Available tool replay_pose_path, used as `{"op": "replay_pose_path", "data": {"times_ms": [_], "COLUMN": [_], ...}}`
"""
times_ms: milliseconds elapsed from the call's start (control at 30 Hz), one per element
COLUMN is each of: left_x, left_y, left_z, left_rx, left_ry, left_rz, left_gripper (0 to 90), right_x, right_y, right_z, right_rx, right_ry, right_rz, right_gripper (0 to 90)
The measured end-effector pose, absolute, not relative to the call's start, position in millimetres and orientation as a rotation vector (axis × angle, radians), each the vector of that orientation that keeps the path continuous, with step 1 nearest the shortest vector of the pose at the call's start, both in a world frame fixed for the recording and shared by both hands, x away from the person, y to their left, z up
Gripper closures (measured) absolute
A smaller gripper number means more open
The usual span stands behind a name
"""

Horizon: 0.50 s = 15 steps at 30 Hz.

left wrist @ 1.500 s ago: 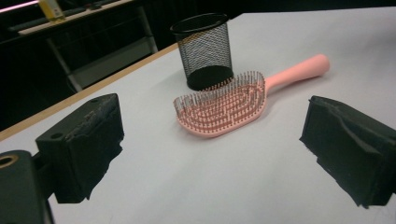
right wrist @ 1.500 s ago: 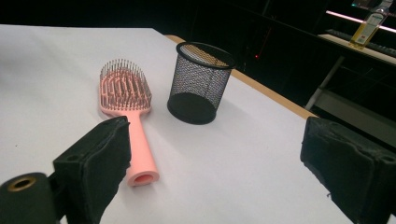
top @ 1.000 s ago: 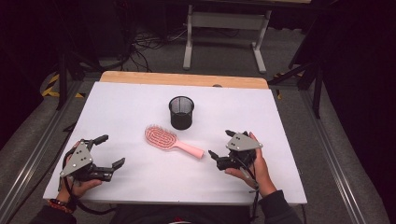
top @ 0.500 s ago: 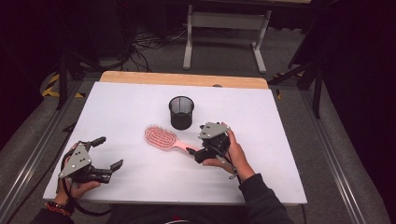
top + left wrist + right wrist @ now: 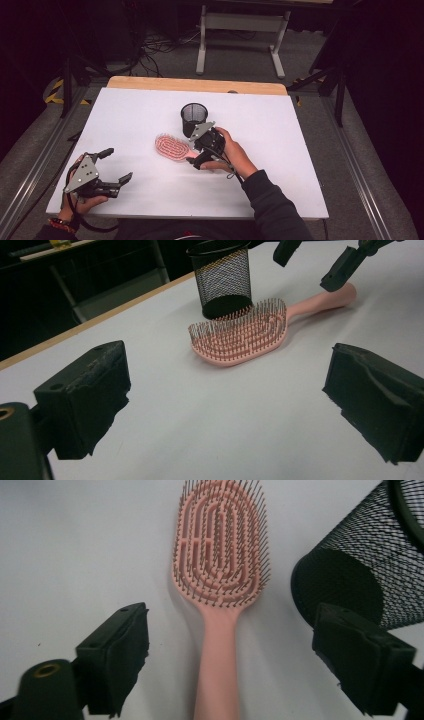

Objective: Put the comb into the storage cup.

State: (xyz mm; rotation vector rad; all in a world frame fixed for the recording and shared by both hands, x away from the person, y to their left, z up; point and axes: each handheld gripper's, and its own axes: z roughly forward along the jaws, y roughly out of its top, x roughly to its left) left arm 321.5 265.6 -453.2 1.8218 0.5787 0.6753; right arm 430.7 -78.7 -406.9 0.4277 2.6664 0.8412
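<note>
A pink hairbrush (image 5: 171,147) lies bristles up in the middle of the white table (image 5: 300,150), just in front of a black mesh cup (image 5: 194,116). My right gripper (image 5: 193,150) straddles the brush's handle (image 5: 217,670). Its jaws have just been closing a little but stand apart from the handle on both sides. The mesh cup (image 5: 360,575) is close beside its right jaw. My left gripper (image 5: 116,165) rests open near the table's front left, with nothing between its jaws. In its view the hairbrush (image 5: 240,332), the cup (image 5: 222,277) and the right gripper (image 5: 315,260) lie ahead.
A wooden strip (image 5: 200,85) runs along the table's far edge. Beyond it stand a metal frame (image 5: 240,25) and floor cables (image 5: 155,45). A rail (image 5: 30,175) runs along the table's left side.
My right gripper has moved left across the table from the front right to the brush's handle, which now lies between its jaws. The left gripper has stayed put.
</note>
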Motion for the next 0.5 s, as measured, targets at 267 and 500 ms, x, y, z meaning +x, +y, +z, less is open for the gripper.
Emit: {"op": "replay_pose_path", "data": {"times_ms": [267,500], "left_x": [322.9,324.0], "left_y": [263.2,262.2], "left_z": [-455.7,-456.8], "left_rx": [1.844,1.853], "left_ry": [0.571,0.575], "left_rz": [0.664,0.655], "left_gripper": [5.8,6.2], "right_x": [448.1,458.2], "right_y": [-63.2,-59.3], "right_z": [-422.5,-434.1], "right_rx": [0.482,0.516], "right_ry": [2.76,2.83], "right_rz": [0.636,0.589], "right_gripper": [24.9,40.5]}}
